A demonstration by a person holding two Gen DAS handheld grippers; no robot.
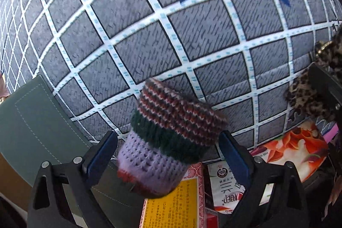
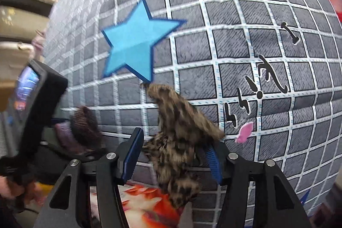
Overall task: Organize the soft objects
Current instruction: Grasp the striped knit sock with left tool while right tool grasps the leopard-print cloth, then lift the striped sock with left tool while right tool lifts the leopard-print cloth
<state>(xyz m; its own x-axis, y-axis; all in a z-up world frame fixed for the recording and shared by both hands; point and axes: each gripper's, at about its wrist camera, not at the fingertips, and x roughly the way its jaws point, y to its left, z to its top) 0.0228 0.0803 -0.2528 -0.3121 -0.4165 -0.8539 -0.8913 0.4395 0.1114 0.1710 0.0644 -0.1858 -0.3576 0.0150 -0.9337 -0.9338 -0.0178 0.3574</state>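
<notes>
A striped knitted piece [image 1: 168, 138], purple, dark green and red-brown, sits between the fingers of my left gripper [image 1: 167, 152], whose jaws stand wide apart around it over a grey checked cloth [image 1: 149, 35]. It also shows in the right wrist view [image 2: 83, 127], beside the left gripper's body [image 2: 40, 99]. A leopard-print furry piece [image 2: 179, 138] hangs between the fingers of my right gripper [image 2: 174, 153], bunched and drooping; the jaws press its sides. It shows at the right edge of the left wrist view [image 1: 316, 87].
The grey checked cloth [image 2: 235, 46] has a blue star [image 2: 134, 48] and black characters printed on it. A dark green leather pad [image 1: 32, 121], a yellow-and-red box [image 1: 173, 204], printed packets [image 1: 226, 189] and an orange floral cloth [image 1: 292, 146] lie below.
</notes>
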